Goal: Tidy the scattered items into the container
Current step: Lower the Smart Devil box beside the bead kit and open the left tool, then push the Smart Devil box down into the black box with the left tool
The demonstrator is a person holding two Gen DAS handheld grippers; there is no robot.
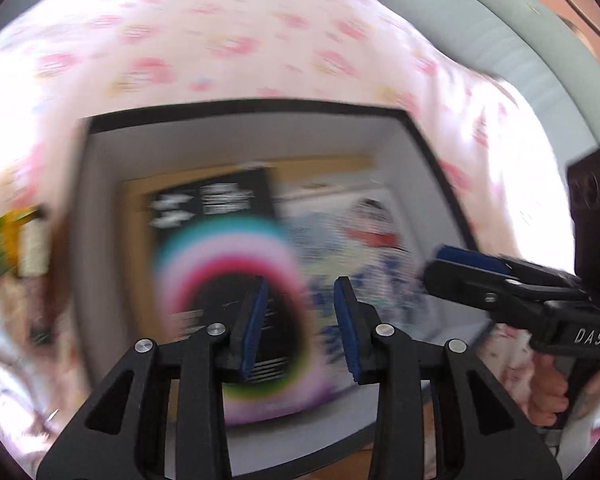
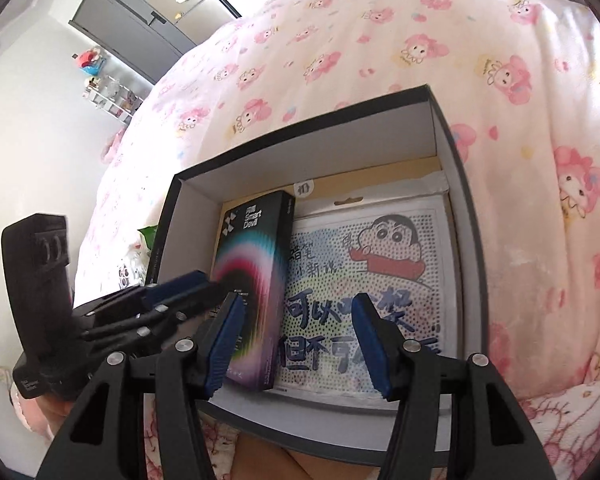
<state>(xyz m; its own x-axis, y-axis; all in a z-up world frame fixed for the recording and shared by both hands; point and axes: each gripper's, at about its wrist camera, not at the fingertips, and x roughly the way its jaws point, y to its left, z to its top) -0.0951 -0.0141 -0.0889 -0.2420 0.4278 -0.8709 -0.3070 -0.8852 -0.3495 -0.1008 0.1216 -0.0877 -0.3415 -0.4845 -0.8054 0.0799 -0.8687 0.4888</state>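
I'm hovering both empty tongs, left (image 1: pixel 300 328) and right (image 2: pixel 298 344), jaws apart, over the black box (image 2: pixel 456 184) sitting on my pink cartoon-print bedspread (image 2: pixel 380 40); the "Smart Devil" package (image 2: pixel 256 280) is lying inside.

an open black box with white inner walls (image 2: pixel 454 168) sits on the bed. inside, a dark rainbow-swirl carton (image 2: pixel 256 280) lies flat just beside a cartoon-printed packet (image 2: pixel 380 264).

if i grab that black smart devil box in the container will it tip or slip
The black box lies flat on its broad face inside the container, so it probably won't roll or tip. Its printed carton looks glossy, so it may slip against the pads. It looks stiff and likely light, though its contents are hidden.
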